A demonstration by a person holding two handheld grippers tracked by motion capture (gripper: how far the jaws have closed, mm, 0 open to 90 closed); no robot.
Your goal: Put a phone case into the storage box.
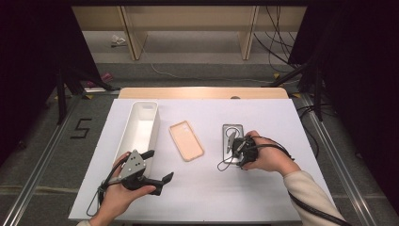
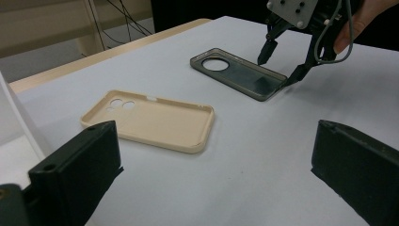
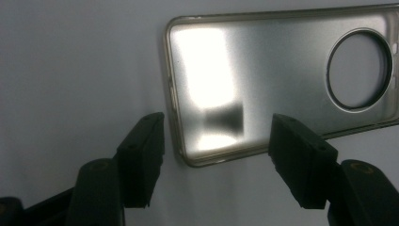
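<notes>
Right gripper view: your right gripper (image 3: 216, 136) jaws apart, straddling near corner of grey phone case (image 3: 282, 75), flat on table (image 1: 207, 197), nothing clamped. Risk: thin rim slips from pads, case skids. Left gripper (image 1: 157, 167) jaws apart, empty, near white bin (image 1: 141, 122); 1 beige case (image 1: 186, 140) between.

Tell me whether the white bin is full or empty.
Empty: the white bin shows a bare inside; both phone cases lie outside on the table.
</notes>
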